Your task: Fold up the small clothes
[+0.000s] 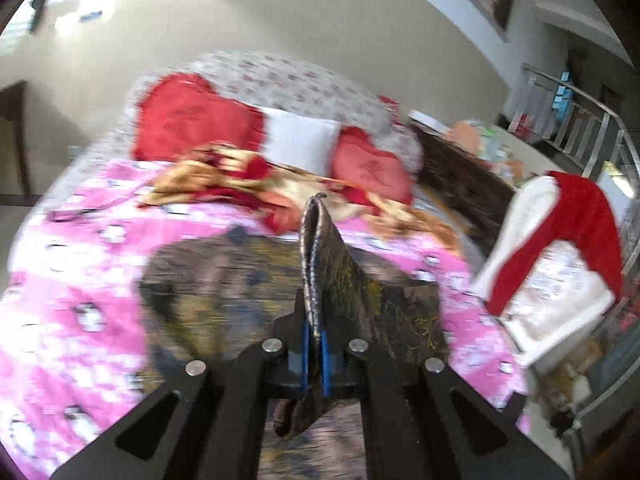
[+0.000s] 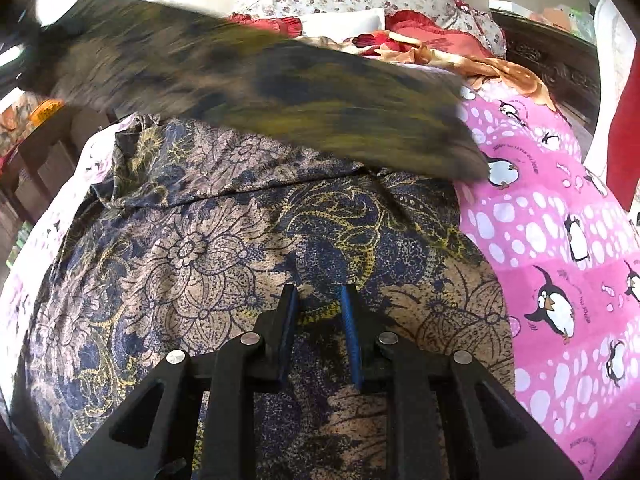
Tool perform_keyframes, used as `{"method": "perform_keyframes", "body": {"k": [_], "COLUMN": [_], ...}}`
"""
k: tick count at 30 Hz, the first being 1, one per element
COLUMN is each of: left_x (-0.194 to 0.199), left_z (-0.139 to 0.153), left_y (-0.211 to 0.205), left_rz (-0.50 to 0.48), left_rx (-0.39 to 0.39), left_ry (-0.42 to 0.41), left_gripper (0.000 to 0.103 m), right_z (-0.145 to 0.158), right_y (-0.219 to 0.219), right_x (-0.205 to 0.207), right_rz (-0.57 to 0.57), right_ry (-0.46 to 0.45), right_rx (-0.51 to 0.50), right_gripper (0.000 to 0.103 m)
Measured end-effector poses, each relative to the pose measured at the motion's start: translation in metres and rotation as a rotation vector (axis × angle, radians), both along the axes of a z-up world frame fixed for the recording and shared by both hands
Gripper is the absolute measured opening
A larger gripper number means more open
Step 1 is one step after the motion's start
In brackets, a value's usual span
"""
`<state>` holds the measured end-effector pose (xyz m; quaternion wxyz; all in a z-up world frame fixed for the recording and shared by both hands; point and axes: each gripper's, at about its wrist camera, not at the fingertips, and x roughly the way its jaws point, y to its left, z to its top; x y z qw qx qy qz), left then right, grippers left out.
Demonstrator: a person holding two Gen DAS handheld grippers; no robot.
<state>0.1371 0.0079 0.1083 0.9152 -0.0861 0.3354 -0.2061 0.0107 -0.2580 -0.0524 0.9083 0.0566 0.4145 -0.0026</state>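
1. One floral garment (image 2: 192, 248) lay on the pink penguin bedsheet (image 2: 560, 240).
2. The left gripper (image 1: 315, 344) pinched its raised edge; the right gripper (image 2: 318, 308) was spread above it.
3. Only the left wrist view showed two red pillows (image 1: 188, 116).

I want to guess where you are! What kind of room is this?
Most likely a bedroom. There is a bed with a pink penguin sheet, red pillows by a white pillow, and a flowered headboard behind.

Beige garment (image 2: 192, 248) with navy-and-yellow florals; pink penguin-print bedsheet (image 2: 560, 240); red cushions (image 1: 188, 116).
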Motion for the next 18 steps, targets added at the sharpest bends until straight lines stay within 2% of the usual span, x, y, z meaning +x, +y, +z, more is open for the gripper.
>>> {"method": "perform_keyframes", "body": {"k": [4, 7, 10, 11, 12, 15, 17, 18], "left_x": [0.01, 0.031, 0.044, 0.045, 0.043, 0.031, 0.023, 0.025], "left_z": [-0.037, -0.086, -0.123, -0.126, -0.126, -0.107, -0.097, -0.102], "left_y": [0.03, 0.037, 0.043, 0.046, 0.051, 0.054, 0.04, 0.03], "left_rz": [0.067, 0.097, 0.153, 0.175, 0.194, 0.269, 0.244, 0.215], "left_rx": [0.056, 0.107, 0.235, 0.273, 0.279, 0.276, 0.238, 0.245], "left_ry": [0.088, 0.186, 0.264, 0.264, 0.252, 0.156, 0.085, 0.088], "left_gripper": [0.004, 0.005, 0.013, 0.019, 0.026, 0.039, 0.04, 0.04], "right_z": [-0.003, -0.004, 0.002, 0.008, 0.022, 0.055, 0.068, 0.07], "right_y": [0.0, 0.001, -0.004, -0.009, -0.015, -0.023, -0.025, -0.022], "right_x": [0.004, 0.005, 0.007, 0.009, 0.01, 0.023, 0.042, 0.058], "right_rz": [-0.004, -0.004, -0.004, -0.021, -0.042, -0.032, -0.023, 0.001], "right_ry": [0.004, 0.009, 0.021, 0.021, -0.011, -0.089, -0.109, -0.111], "right_rx": [0.02, 0.021, 0.054, 0.058, 0.02, -0.068, -0.102, -0.118], "right_gripper": [0.006, 0.006, 0.006, 0.006, 0.006, 0.006, 0.006, 0.006]}}
